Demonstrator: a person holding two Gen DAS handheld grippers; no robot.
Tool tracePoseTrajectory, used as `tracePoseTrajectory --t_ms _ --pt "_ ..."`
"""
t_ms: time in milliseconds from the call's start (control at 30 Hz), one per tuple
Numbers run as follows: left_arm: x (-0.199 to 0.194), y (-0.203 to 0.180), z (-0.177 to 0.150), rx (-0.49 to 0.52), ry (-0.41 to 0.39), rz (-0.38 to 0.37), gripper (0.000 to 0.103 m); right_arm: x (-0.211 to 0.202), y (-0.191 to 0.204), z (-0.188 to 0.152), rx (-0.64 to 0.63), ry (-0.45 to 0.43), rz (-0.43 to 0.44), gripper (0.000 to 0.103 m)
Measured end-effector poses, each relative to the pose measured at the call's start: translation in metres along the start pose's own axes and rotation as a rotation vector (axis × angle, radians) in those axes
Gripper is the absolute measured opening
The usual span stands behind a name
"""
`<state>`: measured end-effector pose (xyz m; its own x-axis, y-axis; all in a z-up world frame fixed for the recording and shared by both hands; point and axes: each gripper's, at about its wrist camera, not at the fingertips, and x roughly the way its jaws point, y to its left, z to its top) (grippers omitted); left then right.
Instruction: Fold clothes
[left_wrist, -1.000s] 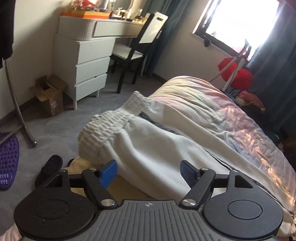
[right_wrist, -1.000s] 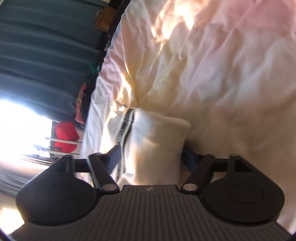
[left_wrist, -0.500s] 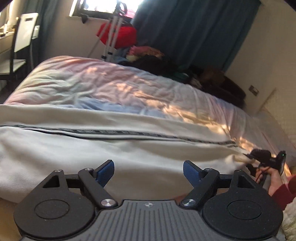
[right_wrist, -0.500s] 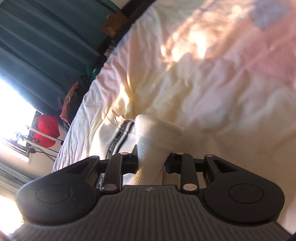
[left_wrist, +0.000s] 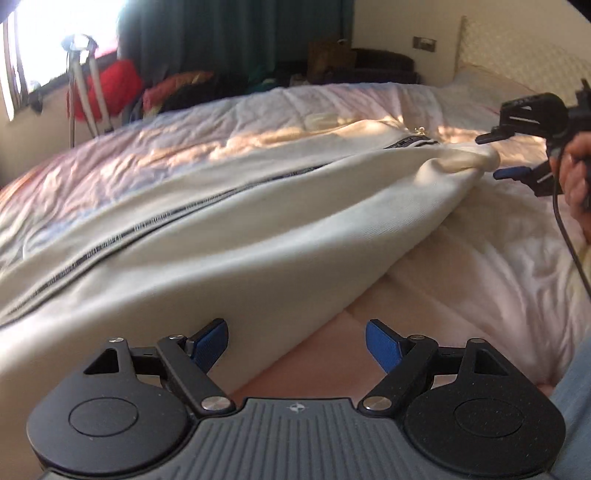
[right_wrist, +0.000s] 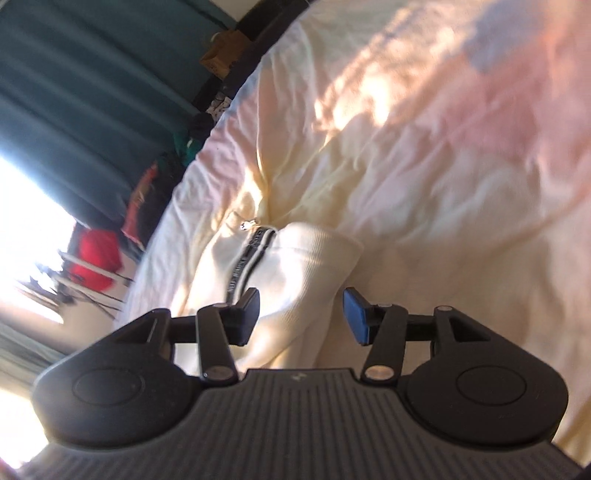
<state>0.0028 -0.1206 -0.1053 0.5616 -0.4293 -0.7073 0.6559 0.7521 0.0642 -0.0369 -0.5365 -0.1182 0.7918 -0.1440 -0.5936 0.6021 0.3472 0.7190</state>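
Note:
White trousers (left_wrist: 258, 229) with a dark side stripe (left_wrist: 147, 225) lie stretched along the pink quilt (left_wrist: 461, 266). My left gripper (left_wrist: 295, 341) hovers open at their near edge; its left pad is over the fabric, its right pad over bare quilt, and nothing is pinched. At the leg end, my right gripper (left_wrist: 495, 155) sits just past the cuff. In the right wrist view the ribbed cuff (right_wrist: 306, 258) lies between the jaws of the right gripper (right_wrist: 301, 314), which are opening; a gap shows beside the blue pad, so the cuff rests loose on the bed (right_wrist: 443, 147).
A hand (left_wrist: 576, 173) holds the right gripper at the far right. A red object and a light stand (left_wrist: 96, 85) are by the window, with a heap of clothes (left_wrist: 184, 85) and dark curtains (left_wrist: 221, 37) beyond the bed. The headboard (left_wrist: 517, 48) is top right.
The left gripper swept from the waistband end along the trousers toward the leg end. The right gripper, pinched on the cuff half a second ago, has spread its jaws.

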Motion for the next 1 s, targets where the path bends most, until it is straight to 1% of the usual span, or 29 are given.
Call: tracePoseTrajectory --t_ms 33,100,167,267,333,367,400,433,467,500,533,600,633,667,800,867,1000 --pt "0.000 0.002 0.001 -0.002 -0.011 -0.009 0.083 0.001 -0.001 -0.001 0.014 0.006 0.001 0.053" --pt "-0.001 0.008 0.004 -0.017 -0.038 -0.030 0.083 0.004 0.002 -0.001 -0.006 -0.002 -0.027 0.053" --pt "0.000 0.011 0.007 -0.011 -0.067 -0.036 0.081 0.006 0.007 -0.001 -0.033 -0.019 -0.023 0.053" --pt "0.006 0.014 0.008 0.001 -0.082 -0.027 0.075 0.005 0.015 0.000 -0.077 -0.054 -0.024 0.052" --pt "0.009 0.018 0.007 -0.013 -0.081 -0.046 0.065 0.005 0.021 0.000 -0.107 -0.078 -0.031 0.046" --pt "0.009 0.020 0.006 -0.018 -0.087 -0.052 0.063 0.004 0.024 -0.001 -0.125 -0.088 -0.046 0.036" --pt "0.009 0.022 0.005 -0.018 -0.093 -0.055 0.053 0.004 0.026 -0.002 -0.147 -0.101 -0.063 0.026" --pt "0.008 0.023 0.005 -0.018 -0.095 -0.057 0.039 0.003 0.029 -0.002 -0.170 -0.114 -0.072 0.023" --pt "0.008 0.025 0.006 -0.021 -0.094 -0.059 0.031 0.002 0.032 -0.001 -0.196 -0.128 -0.072 0.019" --pt "0.008 0.027 0.007 -0.031 -0.096 -0.063 0.015 0.001 0.034 -0.001 -0.219 -0.143 -0.071 0.016" --pt "0.006 0.030 0.008 -0.046 -0.099 -0.068 0.006 0.000 0.037 -0.001 -0.239 -0.159 -0.070 0.016" --pt "0.003 0.035 0.009 -0.069 -0.109 -0.071 0.004 -0.002 0.042 -0.001 -0.277 -0.184 -0.067 0.012" --pt "0.001 0.038 0.010 -0.080 -0.116 -0.065 0.001 -0.001 0.045 -0.001 -0.294 -0.194 -0.065 0.011" --pt "-0.002 0.041 0.010 -0.093 -0.124 -0.063 0.001 -0.001 0.047 -0.002 -0.306 -0.206 -0.063 0.010" --pt "-0.014 0.054 0.010 -0.158 -0.139 -0.064 0.001 -0.001 0.045 0.006 -0.268 -0.258 -0.026 0.008" --pt "-0.017 0.060 0.008 -0.188 -0.134 -0.065 0.001 0.004 0.039 0.010 -0.241 -0.260 -0.038 0.008" --pt "-0.019 0.068 0.005 -0.237 -0.117 -0.066 0.002 0.018 0.025 0.013 -0.185 -0.217 -0.098 0.008"
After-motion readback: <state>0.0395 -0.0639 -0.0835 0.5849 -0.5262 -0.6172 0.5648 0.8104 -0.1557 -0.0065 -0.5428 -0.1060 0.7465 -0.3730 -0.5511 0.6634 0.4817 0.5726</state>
